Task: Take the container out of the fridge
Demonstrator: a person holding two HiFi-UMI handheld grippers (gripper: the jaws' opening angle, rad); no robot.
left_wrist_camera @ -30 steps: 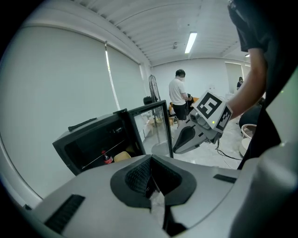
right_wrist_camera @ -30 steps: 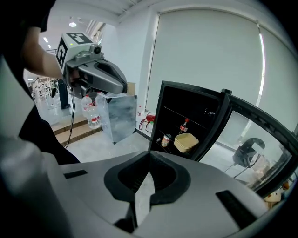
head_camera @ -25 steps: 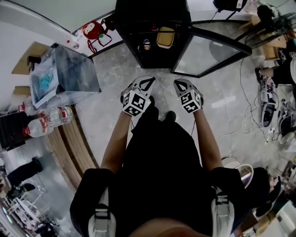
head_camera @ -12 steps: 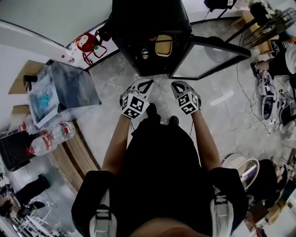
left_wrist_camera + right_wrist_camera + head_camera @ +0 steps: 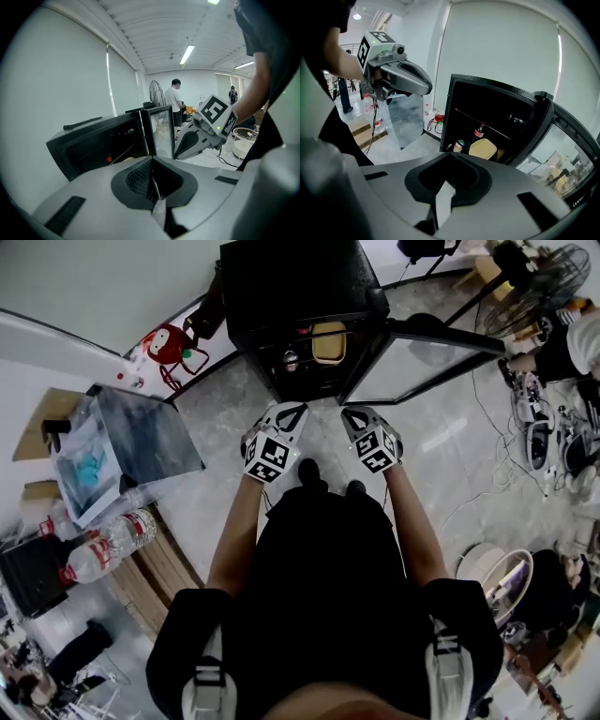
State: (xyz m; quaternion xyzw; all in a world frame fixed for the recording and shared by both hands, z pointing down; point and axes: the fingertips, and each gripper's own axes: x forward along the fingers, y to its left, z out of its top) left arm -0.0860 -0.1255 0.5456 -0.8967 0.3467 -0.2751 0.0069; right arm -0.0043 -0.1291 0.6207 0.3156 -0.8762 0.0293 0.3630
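1. Grippers: left gripper and right gripper both have jaws pressed together and hold nothing. They are side by side at waist level, pointing at the fridge and well apart from it.
2. Step in hand, as I judge it: approach. Nothing is gripped yet and the task has barely started.
3. Door already stands open to the right, so the way in is free and there is no need to touch it.
4. To do it well: spread the jaws before entering, not inside. The opening is narrow and dark.
5. Go in low with the right gripper, which faces the container more squarely. Keep the left one free for support underneath.
6. Grab the container across its short sides or under the lid rim, then pull straight out and level.
7. Risk: a can is just beside the container on its left, and a bottle stands behind it. A wide swing could knock either one.
8. Container look: pale yellow, boxy with rounded corners and a lid on top. It is probably plastic, light and a bit slippery.
9. Container place: low inside the fridge, near the front edge on the door side, under a wire shelf.
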